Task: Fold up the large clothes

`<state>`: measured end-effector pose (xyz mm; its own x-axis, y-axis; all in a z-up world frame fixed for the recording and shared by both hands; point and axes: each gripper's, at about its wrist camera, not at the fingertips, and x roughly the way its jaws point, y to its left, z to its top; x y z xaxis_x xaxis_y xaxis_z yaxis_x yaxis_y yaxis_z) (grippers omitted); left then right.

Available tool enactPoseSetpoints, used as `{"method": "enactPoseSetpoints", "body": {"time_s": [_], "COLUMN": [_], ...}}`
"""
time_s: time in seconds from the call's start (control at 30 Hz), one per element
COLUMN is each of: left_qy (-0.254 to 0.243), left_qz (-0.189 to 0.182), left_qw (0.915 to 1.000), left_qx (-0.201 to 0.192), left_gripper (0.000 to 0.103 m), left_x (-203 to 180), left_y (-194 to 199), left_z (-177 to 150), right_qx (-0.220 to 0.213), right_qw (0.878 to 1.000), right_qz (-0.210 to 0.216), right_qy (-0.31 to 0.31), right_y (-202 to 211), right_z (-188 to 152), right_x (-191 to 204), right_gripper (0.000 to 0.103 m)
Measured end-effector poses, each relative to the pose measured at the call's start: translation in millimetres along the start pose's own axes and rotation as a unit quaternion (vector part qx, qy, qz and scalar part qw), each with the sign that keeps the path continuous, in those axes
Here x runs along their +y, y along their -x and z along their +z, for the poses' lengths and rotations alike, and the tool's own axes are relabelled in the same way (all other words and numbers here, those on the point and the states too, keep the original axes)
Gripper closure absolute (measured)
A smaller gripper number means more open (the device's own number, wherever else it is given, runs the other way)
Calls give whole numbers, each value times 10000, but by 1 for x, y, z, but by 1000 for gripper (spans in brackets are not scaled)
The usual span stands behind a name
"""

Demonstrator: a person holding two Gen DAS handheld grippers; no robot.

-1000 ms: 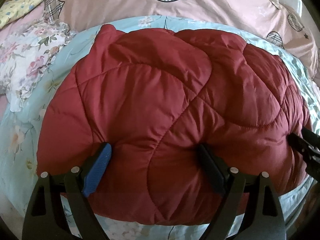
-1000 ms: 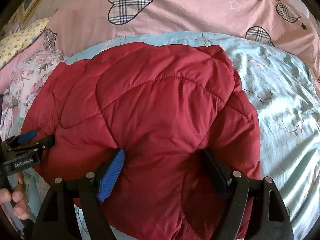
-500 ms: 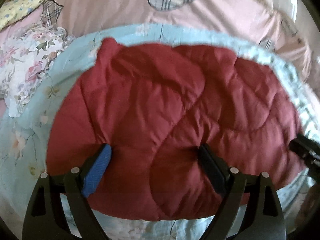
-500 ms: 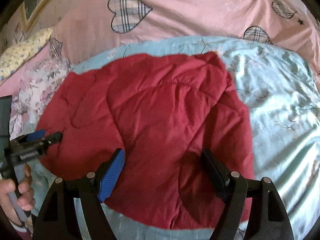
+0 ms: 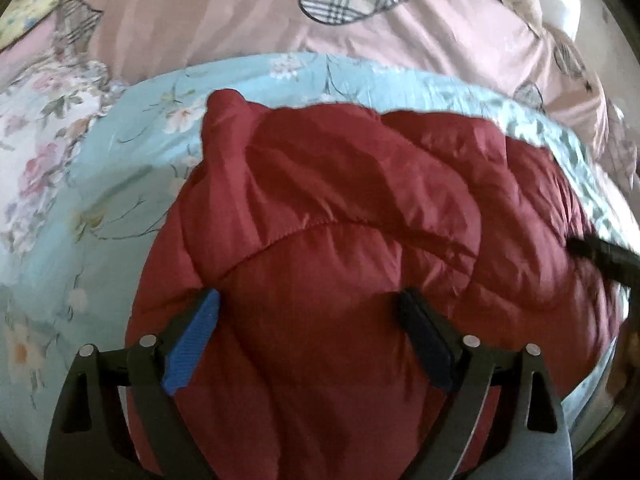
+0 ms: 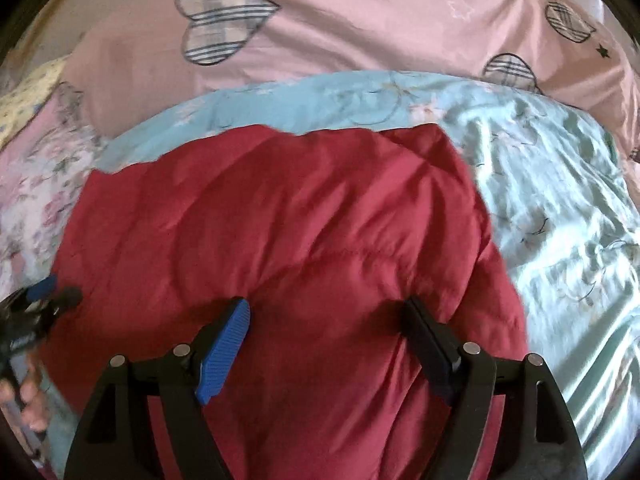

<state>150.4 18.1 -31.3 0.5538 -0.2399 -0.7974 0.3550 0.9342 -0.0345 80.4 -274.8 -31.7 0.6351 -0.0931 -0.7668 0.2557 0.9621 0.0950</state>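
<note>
A dark red quilted jacket [image 5: 340, 240] lies folded on a light blue floral bedsheet [image 5: 120, 184]; it also shows in the right wrist view [image 6: 280, 232]. My left gripper [image 5: 312, 312] is open, its fingers spread over the jacket's near left part. My right gripper [image 6: 328, 320] is open, its fingers spread over the jacket's near right part. The right gripper's tip shows in the left wrist view [image 5: 600, 256] at the jacket's right edge. The left gripper shows in the right wrist view [image 6: 40, 300] at the jacket's left edge, with the hand holding it.
A pink duvet with plaid hearts [image 6: 360, 28] lies across the far side of the bed. A floral pillow [image 5: 36, 140] lies at the left. Bare blue sheet [image 6: 560, 208] lies to the right of the jacket.
Both grippers have pulled back and risen from the jacket, so it looks smaller. The jacket's near edge has bunched toward the cameras. Both stay open.
</note>
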Motion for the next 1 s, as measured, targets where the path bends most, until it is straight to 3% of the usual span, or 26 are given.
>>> {"method": "enactPoseSetpoints", "body": {"time_s": [0.23, 0.5, 0.67, 0.83, 1.0], "left_qy": [-75, 75, 145, 178, 240], "left_qz": [-16, 210, 259, 53, 229], "left_qw": [9999, 9997, 9996, 9993, 9994], "left_qx": [124, 92, -32, -311, 110], "left_gripper": [4, 3, 5, 5, 5], "left_x": [2, 1, -4, -20, -26], "left_y": [-13, -18, 7, 54, 33], "left_z": [3, 3, -3, -29, -47], "right_qx": [-78, -483, -190, -272, -255], "right_qw": [9993, 9979, 9989, 9988, 9989], "right_qz": [-31, 381, 304, 249, 270], "right_qy": [-366, -212, 291, 315, 303], "right_y": [-18, 41, 28, 18, 23], "right_z": [1, -21, -43, -49, -52], "right_x": [-14, -5, 6, -1, -1], "right_gripper": [24, 23, 21, 19, 19]}}
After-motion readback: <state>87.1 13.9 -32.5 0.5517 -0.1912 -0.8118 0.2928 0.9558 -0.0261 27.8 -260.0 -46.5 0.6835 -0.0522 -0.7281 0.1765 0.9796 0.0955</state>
